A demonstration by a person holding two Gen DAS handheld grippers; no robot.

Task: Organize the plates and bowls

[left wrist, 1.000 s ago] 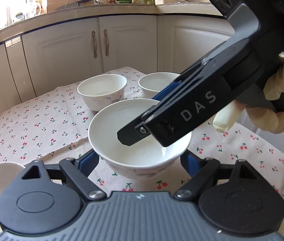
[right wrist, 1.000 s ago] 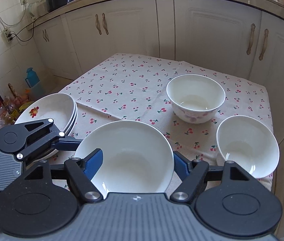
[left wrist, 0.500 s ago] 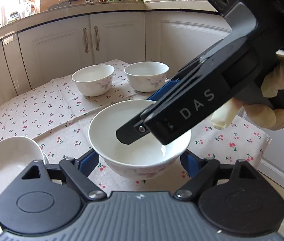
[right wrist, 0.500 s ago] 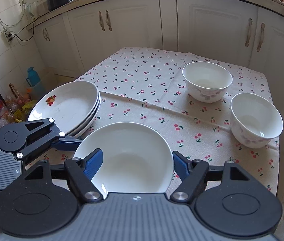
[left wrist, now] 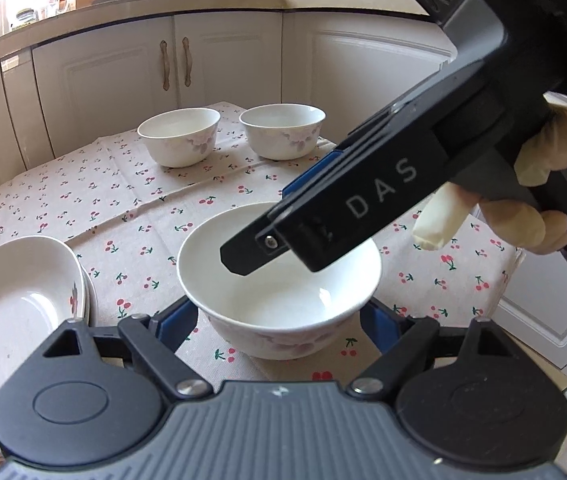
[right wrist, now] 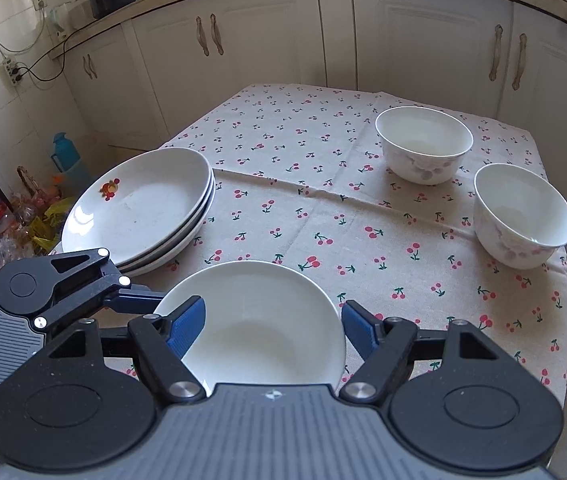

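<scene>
- Between both pairs of my blue pads sits the bowl (left wrist: 279,292), white with a faint flower print on its outer wall, near my edge of the table.
- My left gripper (left wrist: 277,320) is about half open, and its pads rest against the bowl's wall on either side, so I read it as a grip on the bowl.
- My right gripper (right wrist: 273,323) comes in across the left one. It is also partly open, with the same bowl between its fingers. One pad overlaps the rim and the other sits right at it, so I take that as a second grip.
- I judge the crossed double hold is there to keep a smooth, round bowl from slipping or tipping. Whether its foot is clear of the tablecloth (right wrist: 303,140) I cannot tell.
- My gloved hand (left wrist: 523,208) is wrapped round the right tool's handle above the bowl.
- Just beside the bowl, on my left, is a stack of plates (right wrist: 143,204), three as far as I can count, the top one with a small red motif. It already looks sorted.
- Across the cloth stand two more bowls, the far bowl (right wrist: 423,144) and the right-hand bowl (right wrist: 523,216). They are near each other, upright and not yet nested.
- My guess is that this bowl belongs with those two, so the bowls form one group apart from the plates.
- White cabinets (right wrist: 423,32) close off the far side of the table.
</scene>
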